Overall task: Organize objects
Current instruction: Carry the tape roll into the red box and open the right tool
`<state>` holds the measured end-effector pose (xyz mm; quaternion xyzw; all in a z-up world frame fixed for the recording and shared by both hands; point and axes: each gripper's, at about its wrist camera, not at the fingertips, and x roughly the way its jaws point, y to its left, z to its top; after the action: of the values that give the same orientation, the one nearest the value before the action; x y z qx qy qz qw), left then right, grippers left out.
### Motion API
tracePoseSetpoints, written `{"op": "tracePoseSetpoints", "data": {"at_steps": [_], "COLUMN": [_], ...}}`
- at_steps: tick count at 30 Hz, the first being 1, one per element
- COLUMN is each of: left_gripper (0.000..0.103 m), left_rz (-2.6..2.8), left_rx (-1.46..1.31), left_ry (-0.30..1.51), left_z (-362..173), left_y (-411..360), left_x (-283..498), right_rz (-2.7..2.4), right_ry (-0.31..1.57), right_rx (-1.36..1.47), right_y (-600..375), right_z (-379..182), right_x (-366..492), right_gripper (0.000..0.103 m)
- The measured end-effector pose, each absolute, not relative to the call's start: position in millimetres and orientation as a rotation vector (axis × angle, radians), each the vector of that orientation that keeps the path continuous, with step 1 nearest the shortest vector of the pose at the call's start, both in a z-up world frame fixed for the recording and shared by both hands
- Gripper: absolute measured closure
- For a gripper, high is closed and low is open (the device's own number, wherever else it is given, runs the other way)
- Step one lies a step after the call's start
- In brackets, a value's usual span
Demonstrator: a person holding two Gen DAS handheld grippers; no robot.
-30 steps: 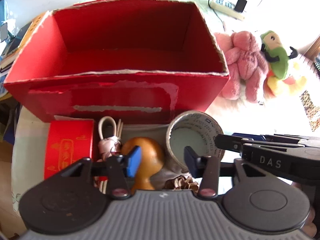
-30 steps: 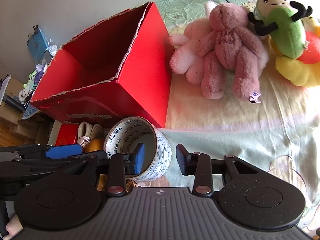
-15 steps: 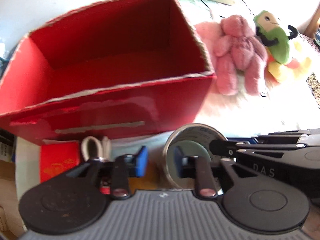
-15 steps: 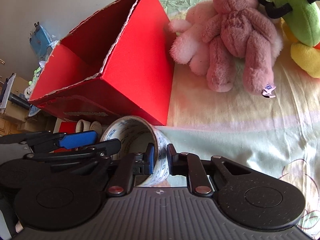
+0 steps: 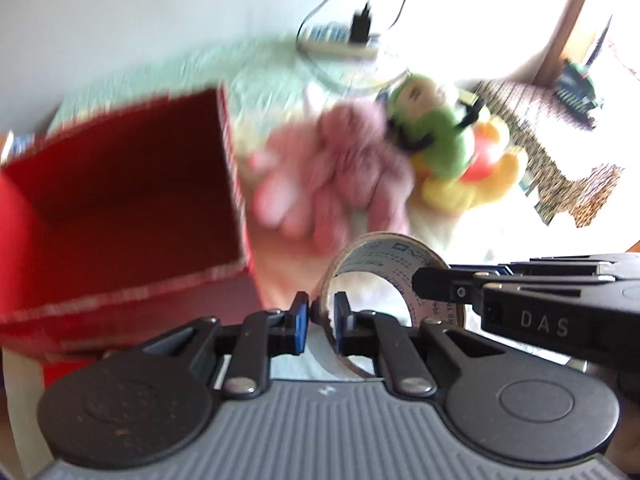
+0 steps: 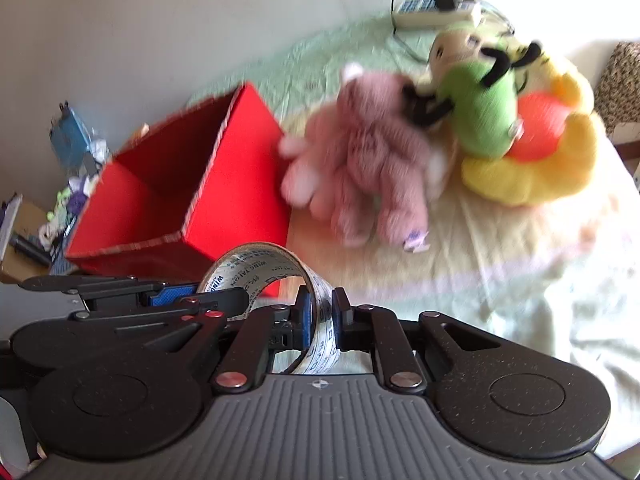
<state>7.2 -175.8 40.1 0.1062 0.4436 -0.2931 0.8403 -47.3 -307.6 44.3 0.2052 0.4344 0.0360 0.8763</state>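
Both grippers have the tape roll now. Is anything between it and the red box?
Nothing visible is. The tape roll is pinched on opposite walls by the left gripper and right gripper, and sits just in front of the red box. The box's top is open. The pink plush lies to the box's right, off that line.

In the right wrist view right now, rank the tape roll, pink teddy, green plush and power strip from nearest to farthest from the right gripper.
1. Tape roll, clamped in the right gripper.
2. Pink teddy, ahead, slightly right.
3. Green plush, behind the teddy, further right.
4. Power strip, at the far edge by the wall.
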Motion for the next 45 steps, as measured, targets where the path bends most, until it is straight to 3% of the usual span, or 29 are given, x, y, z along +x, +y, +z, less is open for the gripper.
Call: {"op": "tracePoseSetpoints", "data": {"at_steps": [8, 14, 28, 38, 41, 42, 45], "left_gripper": [0.096, 0.095, 0.094, 0.093, 0.09, 0.083, 0.082], "left_rz": [-0.631, -0.579, -0.551, -0.535, -0.476, -0.446, -0.354], "left_rx": [0.18, 0.128, 0.093, 0.133, 0.171, 0.188, 0.241], "left_ry": [0.789, 0.787, 1.154, 1.14, 1.111, 1.102, 1.117], "left_z": [107, 122, -1, -6, -3, -4, -10], "left_y": [-150, -99, -72, -64, -44, -37, -23], "left_x": [34, 94, 202, 209, 206, 207, 212], "right_rz": [0.121, 0.189, 0.142, 0.094, 0.093, 0.117, 0.213], "right_ry": [0.713, 0.687, 1.005, 0.986, 0.951, 0.955, 1.008], "right_rx": [0.344, 0.293, 0.076, 0.067, 0.132, 0.17, 0.265], "right_y": [-295, -256, -165, -172, -182, -184, -180], "right_z": [106, 132, 56, 58, 67, 69, 67], "right_x": [-23, 37, 148, 146, 138, 136, 133], "right_gripper": [0.09, 0.09, 0.09, 0.081, 0.075, 0.074, 0.074]}}
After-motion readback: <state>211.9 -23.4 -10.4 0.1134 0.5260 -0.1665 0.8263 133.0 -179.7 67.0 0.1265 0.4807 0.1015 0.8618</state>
